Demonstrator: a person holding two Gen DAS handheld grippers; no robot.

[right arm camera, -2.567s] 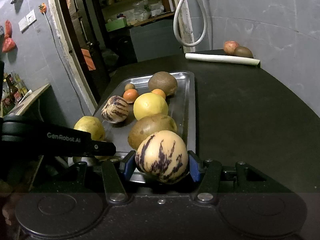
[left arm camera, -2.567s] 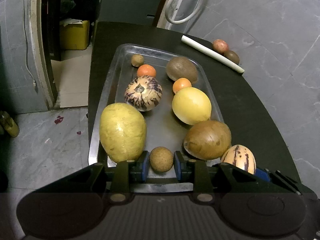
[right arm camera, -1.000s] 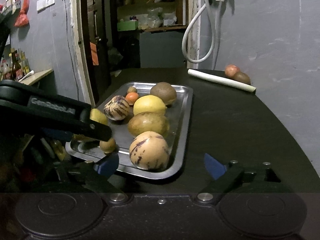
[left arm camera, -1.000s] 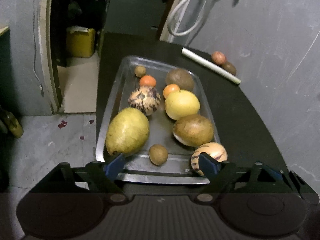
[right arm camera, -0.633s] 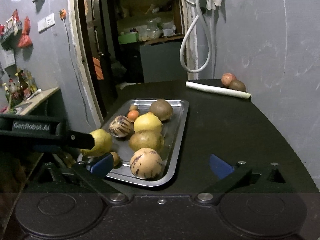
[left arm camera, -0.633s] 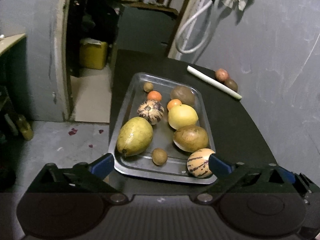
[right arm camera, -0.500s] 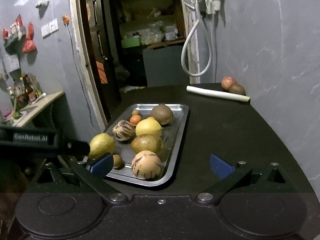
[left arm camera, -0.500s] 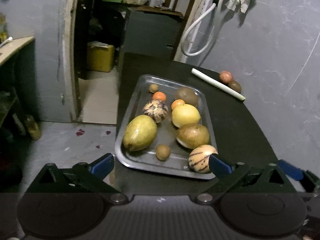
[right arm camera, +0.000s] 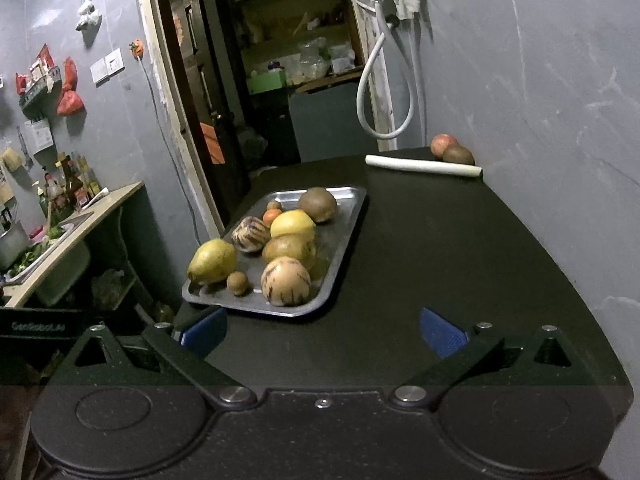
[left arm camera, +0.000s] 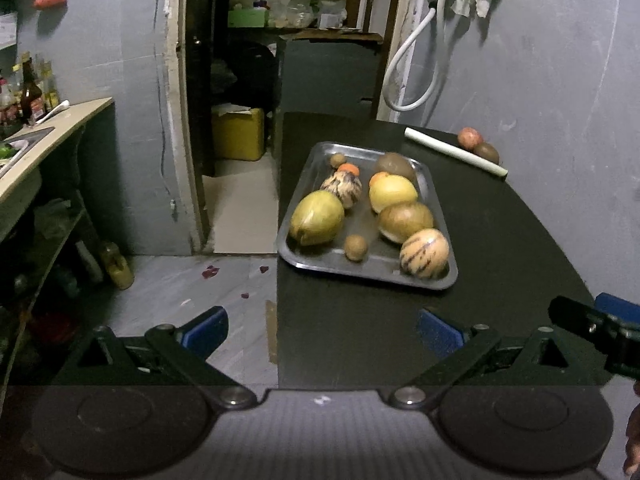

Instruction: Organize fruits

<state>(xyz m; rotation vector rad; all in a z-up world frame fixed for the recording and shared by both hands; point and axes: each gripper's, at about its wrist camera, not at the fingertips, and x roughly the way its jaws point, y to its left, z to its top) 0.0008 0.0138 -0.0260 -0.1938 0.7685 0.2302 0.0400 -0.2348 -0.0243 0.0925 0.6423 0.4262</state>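
We hold both tongs spread wide and empty, angled down toward the black desk [left arm camera: 500,240], well back from the metal tray [left arm camera: 304,168]. The left tongs [left arm camera: 322,330] sit over the desk's left edge, one blue pad above the floor; the right tongs [right arm camera: 322,330] sit over the desk itself. Their jaws have just been opening, with nothing between them. On the tray lie the fruits: a striped melon [left arm camera: 424,253] at the near right corner, a small brown fruit [left arm camera: 355,247] beside it, a green-yellow mango [left arm camera: 317,218] on the left. Two more fruits [right arm camera: 451,150] rest by a white roll [right arm camera: 422,165] near the wall.
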